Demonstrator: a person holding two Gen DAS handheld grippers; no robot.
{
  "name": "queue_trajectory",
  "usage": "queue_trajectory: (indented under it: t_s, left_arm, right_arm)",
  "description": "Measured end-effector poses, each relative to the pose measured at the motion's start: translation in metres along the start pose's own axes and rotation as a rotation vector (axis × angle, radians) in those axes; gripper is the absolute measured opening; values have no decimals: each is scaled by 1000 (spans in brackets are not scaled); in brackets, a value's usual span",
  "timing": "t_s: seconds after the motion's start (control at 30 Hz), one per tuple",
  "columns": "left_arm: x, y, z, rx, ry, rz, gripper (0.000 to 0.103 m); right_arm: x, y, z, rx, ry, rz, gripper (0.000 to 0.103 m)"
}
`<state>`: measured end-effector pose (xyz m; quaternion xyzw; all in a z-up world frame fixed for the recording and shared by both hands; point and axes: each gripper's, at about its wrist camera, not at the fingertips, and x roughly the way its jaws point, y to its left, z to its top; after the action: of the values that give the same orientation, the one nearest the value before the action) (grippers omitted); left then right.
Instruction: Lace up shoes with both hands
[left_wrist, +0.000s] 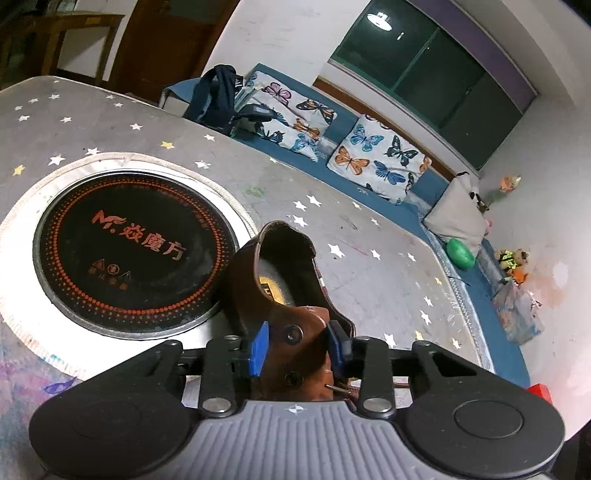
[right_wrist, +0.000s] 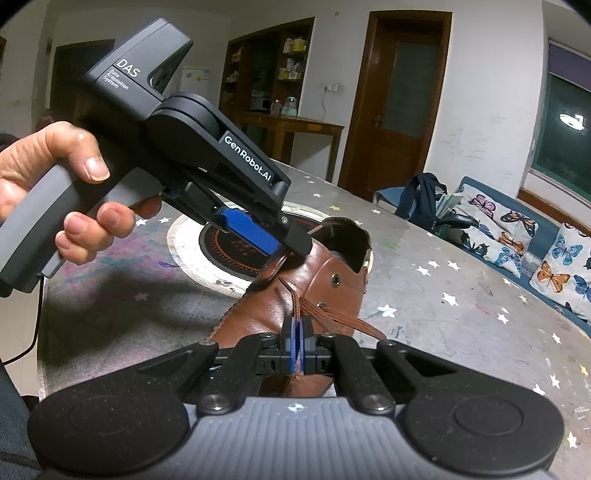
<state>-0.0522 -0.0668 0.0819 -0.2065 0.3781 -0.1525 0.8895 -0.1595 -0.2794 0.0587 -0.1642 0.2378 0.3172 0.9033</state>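
Observation:
A brown leather shoe (left_wrist: 255, 280) stands on the star-patterned table with its opening facing away. My left gripper (left_wrist: 298, 345) is shut on the shoe's eyelet flap (left_wrist: 303, 328), the leather pinched between the blue pads. In the right wrist view the same shoe (right_wrist: 321, 280) points toward me. The left gripper (right_wrist: 293, 243), held by a person's hand (right_wrist: 55, 177), clamps the flap from above left. My right gripper (right_wrist: 297, 343) is shut on the brown lace (right_wrist: 295, 302), which runs up over the vamp. Loose lace strands (right_wrist: 343, 321) trail to the right.
A round black induction hob (left_wrist: 136, 243) is set into the table (left_wrist: 369, 280) just left of the shoe. A blue bench with butterfly cushions (left_wrist: 380, 158) and a dark bag (left_wrist: 218, 96) borders the table's far side. A cable (right_wrist: 33, 339) hangs at the left.

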Motion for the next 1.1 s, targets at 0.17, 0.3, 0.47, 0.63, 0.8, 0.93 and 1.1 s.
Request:
queue_trajectory:
  t_s: [0.17, 0.3, 0.47, 0.63, 0.8, 0.93, 1.1]
  left_arm:
    - [-2, 15, 4, 7, 17, -90, 34]
    - [-1, 37, 7, -22, 39, -208, 33]
    - [3, 61, 9, -40, 52, -350, 33]
    - [8, 78, 9, -58, 53, -454, 33]
    - [11, 87, 8, -64, 49, -514, 33]
    - [13, 96, 7, -82, 50, -558, 33]
    - [13, 98, 7, -84, 50, -571, 34]
  right_arm:
    - [4, 2, 3, -5, -6, 16, 2]
    - [7, 3, 6, -10, -12, 31, 2]
    - [11, 6, 9, -24, -11, 50, 2]
    - [14, 6, 10, -50, -1, 70, 2]
    - [19, 7, 12, -80, 10, 92, 2]
    - [22, 7, 14, -100, 16, 119, 2]
    - [27, 7, 16, -142, 23, 143, 2]
